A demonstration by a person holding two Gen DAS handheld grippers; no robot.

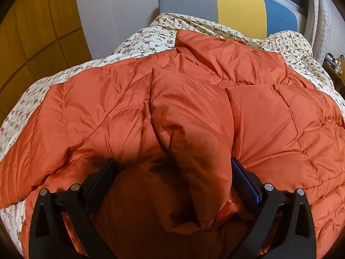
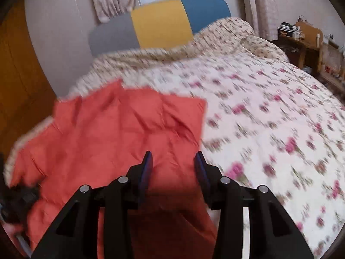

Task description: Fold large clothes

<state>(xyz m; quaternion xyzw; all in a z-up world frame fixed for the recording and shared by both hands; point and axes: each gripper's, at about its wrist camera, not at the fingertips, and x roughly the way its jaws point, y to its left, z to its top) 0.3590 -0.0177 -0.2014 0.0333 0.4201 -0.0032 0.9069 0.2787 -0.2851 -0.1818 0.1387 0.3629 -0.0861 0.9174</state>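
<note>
An orange quilted down jacket [image 1: 172, 108] lies spread on the bed, with one sleeve [image 1: 194, 133] folded over its middle. My left gripper [image 1: 172, 164] is open wide, its fingers on either side of the sleeve's lower end, right above the jacket. In the right wrist view the jacket [image 2: 120, 129] lies at the left, blurred by motion. My right gripper [image 2: 173, 157] is open above the jacket's near right edge and holds nothing.
The bed has a floral quilt [image 2: 269, 118] and a grey, yellow and blue headboard [image 1: 237, 6]. A yellow wooden wardrobe [image 1: 32, 32] stands at the left. A wooden side table [image 2: 301, 41] with small items stands at the far right.
</note>
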